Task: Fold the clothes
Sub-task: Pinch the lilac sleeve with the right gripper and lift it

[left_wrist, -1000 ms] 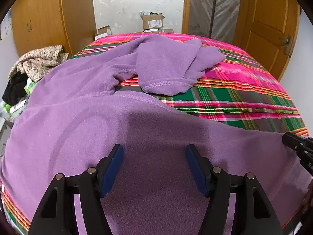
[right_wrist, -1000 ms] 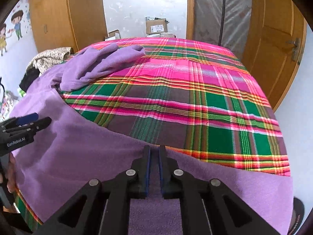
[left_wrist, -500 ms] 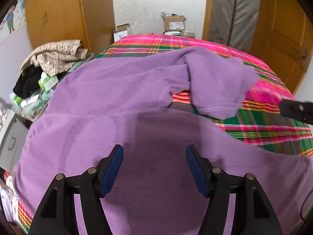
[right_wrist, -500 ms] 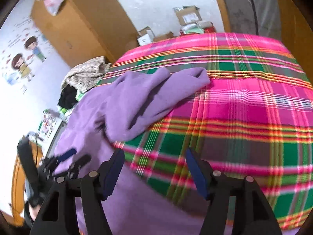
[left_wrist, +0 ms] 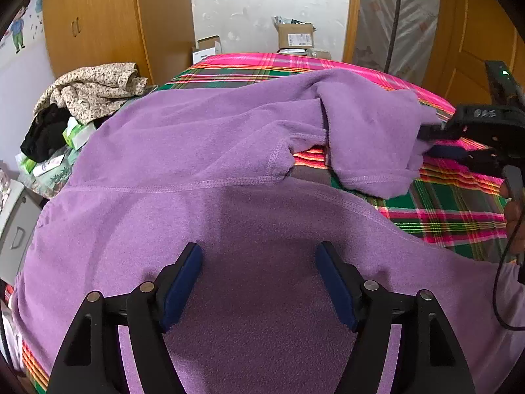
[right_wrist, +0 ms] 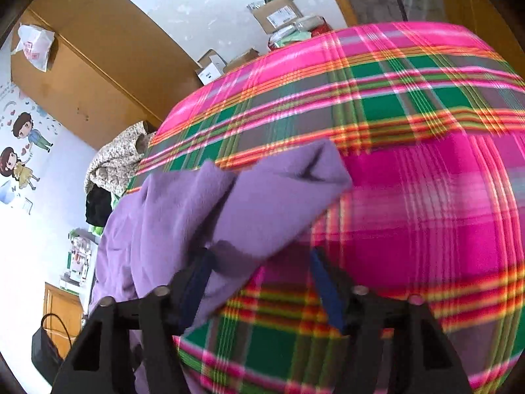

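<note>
Left tool (left_wrist: pixel 259 282) gapes over purple fleece (left_wrist: pixel 197 151); right tool (right_wrist: pixel 262 282), closing, straddles its sleeve (right_wrist: pixel 272 203).

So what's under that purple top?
The purple top lies on a plaid bedspread, which shows past its edge and under the sleeve. What lies beneath the top's middle is covered.

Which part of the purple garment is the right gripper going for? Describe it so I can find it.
On the plaid bedspread, the purple fleece top lies spread. Its sleeve is doubled back at the far right, cuff hem facing near, the only loose flap beside the right gripper.
</note>
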Action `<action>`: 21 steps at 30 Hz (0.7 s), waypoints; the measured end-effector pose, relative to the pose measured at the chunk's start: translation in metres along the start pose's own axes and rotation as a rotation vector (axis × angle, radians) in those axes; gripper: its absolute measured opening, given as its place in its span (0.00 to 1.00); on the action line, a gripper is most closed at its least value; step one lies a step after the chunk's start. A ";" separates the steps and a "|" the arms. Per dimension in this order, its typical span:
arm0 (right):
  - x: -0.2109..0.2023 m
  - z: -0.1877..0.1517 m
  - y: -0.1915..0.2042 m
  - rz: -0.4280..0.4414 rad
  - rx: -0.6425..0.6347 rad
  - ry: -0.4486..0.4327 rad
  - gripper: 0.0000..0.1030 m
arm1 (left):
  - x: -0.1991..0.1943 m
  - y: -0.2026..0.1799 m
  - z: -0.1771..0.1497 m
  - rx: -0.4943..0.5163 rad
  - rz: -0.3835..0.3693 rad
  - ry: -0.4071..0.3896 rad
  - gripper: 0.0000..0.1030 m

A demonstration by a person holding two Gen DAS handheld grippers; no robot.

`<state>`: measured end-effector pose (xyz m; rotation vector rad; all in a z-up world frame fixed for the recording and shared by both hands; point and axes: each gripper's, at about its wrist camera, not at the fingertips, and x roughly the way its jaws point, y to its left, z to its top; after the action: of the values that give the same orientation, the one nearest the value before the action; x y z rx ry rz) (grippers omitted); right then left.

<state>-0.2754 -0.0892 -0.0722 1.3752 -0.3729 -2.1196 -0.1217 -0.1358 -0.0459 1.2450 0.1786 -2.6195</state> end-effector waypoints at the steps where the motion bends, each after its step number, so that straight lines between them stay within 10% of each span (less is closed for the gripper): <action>1: 0.001 0.001 0.001 0.008 0.001 0.005 0.13 | 0.000 0.000 0.001 -0.001 -0.001 0.000 0.72; 14: -0.115 0.006 -0.029 -0.067 0.034 -0.271 0.03 | -0.001 0.000 0.000 0.000 0.000 -0.001 0.72; 18: -0.098 0.001 -0.051 -0.053 0.123 -0.195 0.06 | -0.001 0.000 0.000 0.000 0.000 0.000 0.72; 21: -0.068 -0.008 -0.052 0.019 0.156 -0.095 0.30 | -0.001 0.000 0.000 0.000 0.000 0.000 0.72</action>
<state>-0.2643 -0.0061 -0.0519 1.3533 -0.5988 -2.1843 -0.1213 -0.1359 -0.0452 1.2447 0.1782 -2.6192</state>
